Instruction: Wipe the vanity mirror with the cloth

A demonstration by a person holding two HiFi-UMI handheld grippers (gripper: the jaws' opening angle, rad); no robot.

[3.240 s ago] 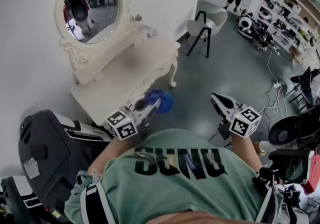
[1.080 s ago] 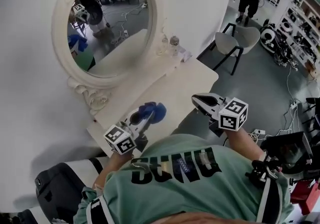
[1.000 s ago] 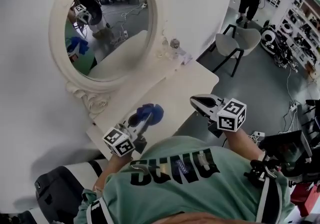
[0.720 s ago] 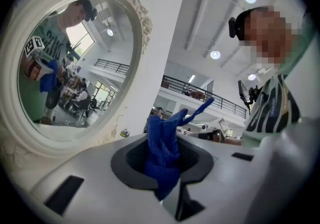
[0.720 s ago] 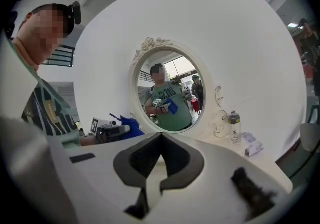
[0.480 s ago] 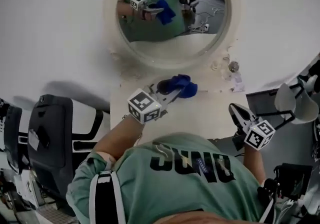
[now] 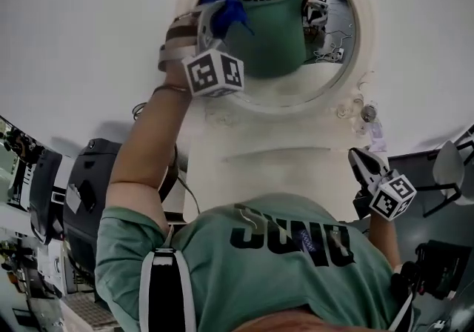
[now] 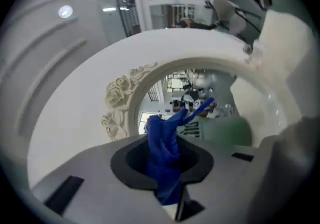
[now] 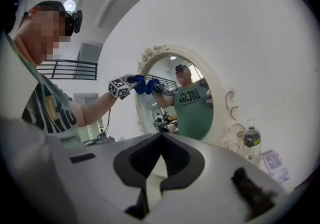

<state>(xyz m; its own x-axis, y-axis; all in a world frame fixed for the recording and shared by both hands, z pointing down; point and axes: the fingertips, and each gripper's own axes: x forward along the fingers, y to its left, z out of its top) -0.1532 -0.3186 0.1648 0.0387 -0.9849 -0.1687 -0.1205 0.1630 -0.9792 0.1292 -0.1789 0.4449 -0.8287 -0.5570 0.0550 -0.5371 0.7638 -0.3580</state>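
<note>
- Step in hand: the start of the wipe. The left tongs (image 7: 216, 21) are held up at the upper left part of the vanity mirror (image 7: 296, 64), and the cloth (image 8: 162, 160) is at the glass.
- Left tongs: pinching the cloth. Seen from the left gripper view, the fabric fills the gap between the jaws and juts out past their tips towards the mirror.
- Contact: in the right gripper view the cloth meets its own reflection near the mirror's upper left rim. It is judged to be touching the glass, or just short of it.
- Right tongs (image 7: 363, 165): pressed together on nothing, held low and to the right of the mirror, over the counter (image 7: 281, 164) below it. They take no part in this step.
- Next move, as a judgement: sweep the cloth across the glass from this upper left spot. Light, steady pressure is needed, and the hard jaw tips must stay off the surface and off the carved frame.
- The cloth: deep blue, soft and crumpled, bunched into a narrow wad with one loose corner sticking out.
- The mirror: oval, in an ornate cream frame with rose carving, standing at the back of the counter. No smears can be made out on it.
</note>
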